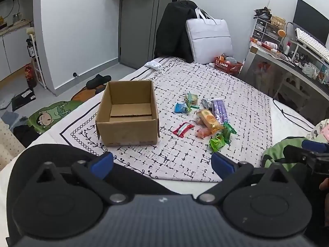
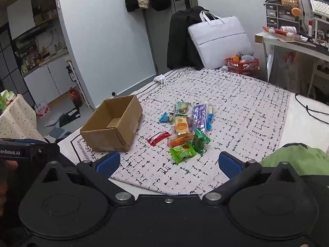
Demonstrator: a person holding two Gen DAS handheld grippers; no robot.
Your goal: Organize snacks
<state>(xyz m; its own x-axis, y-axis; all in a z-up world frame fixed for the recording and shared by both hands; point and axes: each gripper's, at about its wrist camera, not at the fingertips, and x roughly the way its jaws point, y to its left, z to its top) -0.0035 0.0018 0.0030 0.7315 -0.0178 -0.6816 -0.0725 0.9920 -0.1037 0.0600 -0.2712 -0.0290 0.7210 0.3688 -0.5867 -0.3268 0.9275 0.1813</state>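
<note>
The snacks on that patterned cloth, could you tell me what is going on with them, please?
A person holds a gripper in each hand over the cloth. The left gripper and the right gripper are both open and hold nothing. The snack packets lie in a loose pile beside the cardboard box, the red packet nearest it. No snack shows inside the box, so the sorting has not begun.

Both wrist views angled down, sharing cardboard box (image 1: 127, 115), snacks (image 2: 183, 127)
</note>
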